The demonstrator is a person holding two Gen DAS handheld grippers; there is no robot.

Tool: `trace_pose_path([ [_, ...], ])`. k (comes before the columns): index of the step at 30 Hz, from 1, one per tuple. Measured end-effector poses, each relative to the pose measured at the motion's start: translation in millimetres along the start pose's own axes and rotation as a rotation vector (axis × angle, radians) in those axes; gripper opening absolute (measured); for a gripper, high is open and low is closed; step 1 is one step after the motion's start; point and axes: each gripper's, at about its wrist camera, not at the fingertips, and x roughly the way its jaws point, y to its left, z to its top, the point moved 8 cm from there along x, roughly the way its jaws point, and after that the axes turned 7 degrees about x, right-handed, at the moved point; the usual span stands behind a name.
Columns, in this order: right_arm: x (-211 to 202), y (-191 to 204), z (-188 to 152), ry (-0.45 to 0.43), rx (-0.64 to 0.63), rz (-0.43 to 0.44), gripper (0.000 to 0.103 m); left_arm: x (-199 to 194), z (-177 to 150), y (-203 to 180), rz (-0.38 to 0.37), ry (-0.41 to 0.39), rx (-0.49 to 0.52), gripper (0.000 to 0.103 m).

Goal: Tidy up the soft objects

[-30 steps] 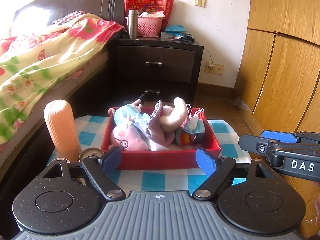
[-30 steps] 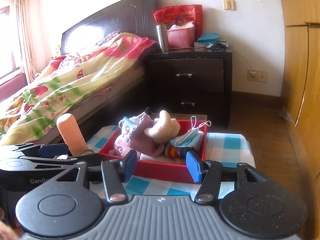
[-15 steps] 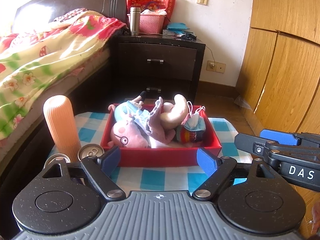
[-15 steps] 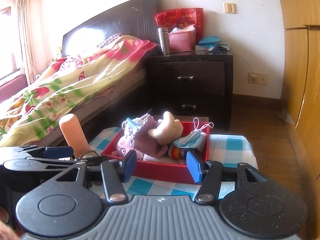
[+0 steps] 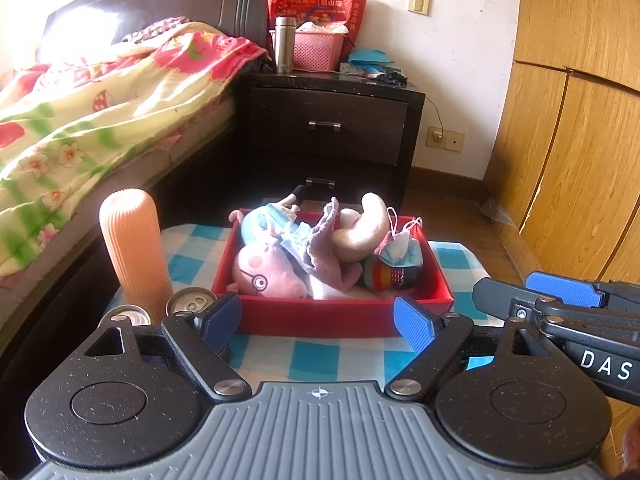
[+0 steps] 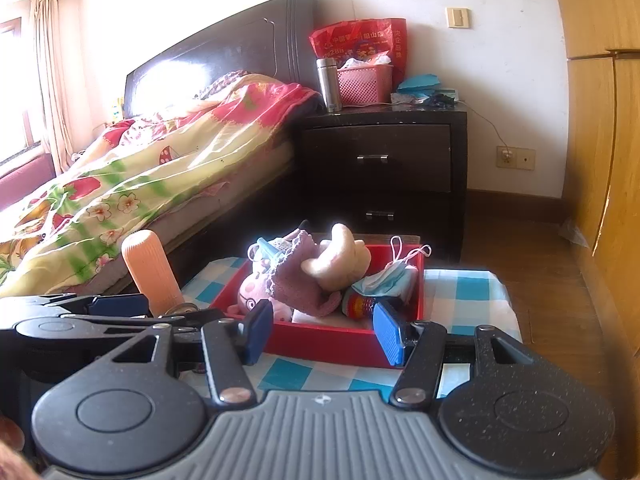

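soft toys piled in red box (image 5: 332,312) at frame centre, on checked cloth (image 5: 320,356).
left gripper (image 5: 318,320) spread wide, empty; right gripper (image 6: 320,332) part open, empty, both low in frame before box.

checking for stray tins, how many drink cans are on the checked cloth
2, both at the cloth's near left, by the foot of the orange ribbed cylinder: one can just left of the red box, the other can nearer and further left. More may hide behind the tool.
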Motion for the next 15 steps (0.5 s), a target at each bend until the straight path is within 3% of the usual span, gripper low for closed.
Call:
trace_pose_path([
  [15,1.0,-1.4,1.2,0.004,0.014,0.003,0.034,-0.3,-0.2,-0.6,-0.013,0.002,-0.019,0.082],
])
